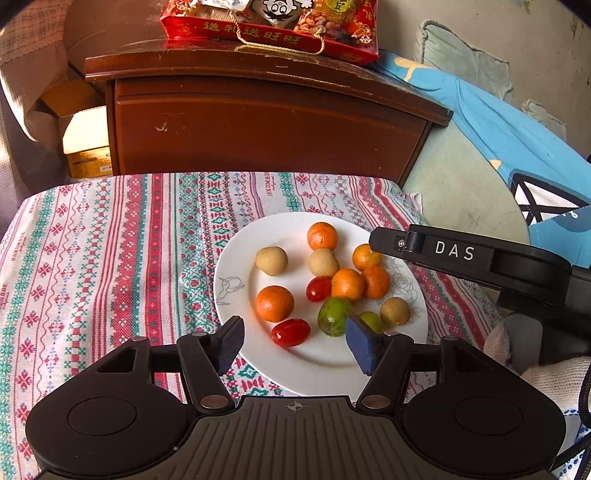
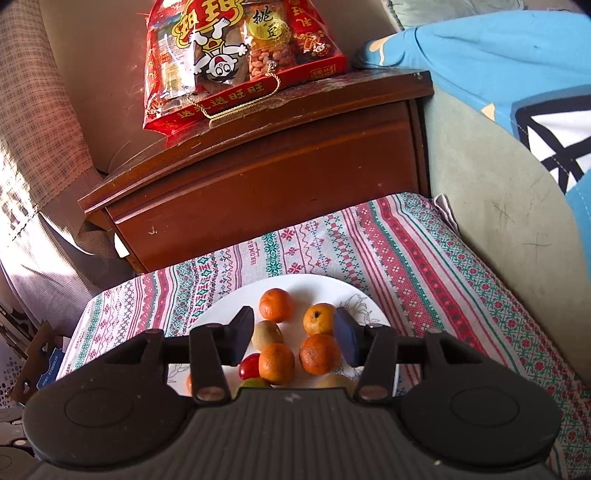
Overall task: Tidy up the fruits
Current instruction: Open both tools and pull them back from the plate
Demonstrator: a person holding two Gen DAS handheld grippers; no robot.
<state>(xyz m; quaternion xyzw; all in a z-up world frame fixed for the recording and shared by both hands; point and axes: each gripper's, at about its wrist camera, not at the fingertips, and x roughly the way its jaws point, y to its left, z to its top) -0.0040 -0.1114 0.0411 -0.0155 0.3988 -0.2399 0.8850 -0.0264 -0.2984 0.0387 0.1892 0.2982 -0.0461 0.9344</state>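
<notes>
A white plate (image 1: pixel 236 273) on a patterned cloth (image 1: pixel 110 240) holds several small oranges (image 1: pixel 274 303), tan round fruits (image 1: pixel 271 260), two red cherry tomatoes (image 1: pixel 290 332) and two green fruits (image 1: pixel 334 315). My left gripper (image 1: pixel 293 334) hovers open over the plate's near edge, with a tomato lying loose between its fingers. My right gripper (image 2: pixel 293 328) is open above the plate (image 2: pixel 218 314), over the oranges (image 2: pixel 319 353), and its pads touch none of them. One black finger of the right gripper (image 1: pixel 391 243) reaches in over the plate's far right rim.
A dark wooden nightstand (image 1: pixel 258 122) stands just behind the cloth-covered surface, with a red snack gift bag (image 1: pixel 269 26) on top. Blue bedding (image 1: pixel 498 122) and a green cushion lie to the right. A cardboard box (image 1: pixel 85 147) sits at the left.
</notes>
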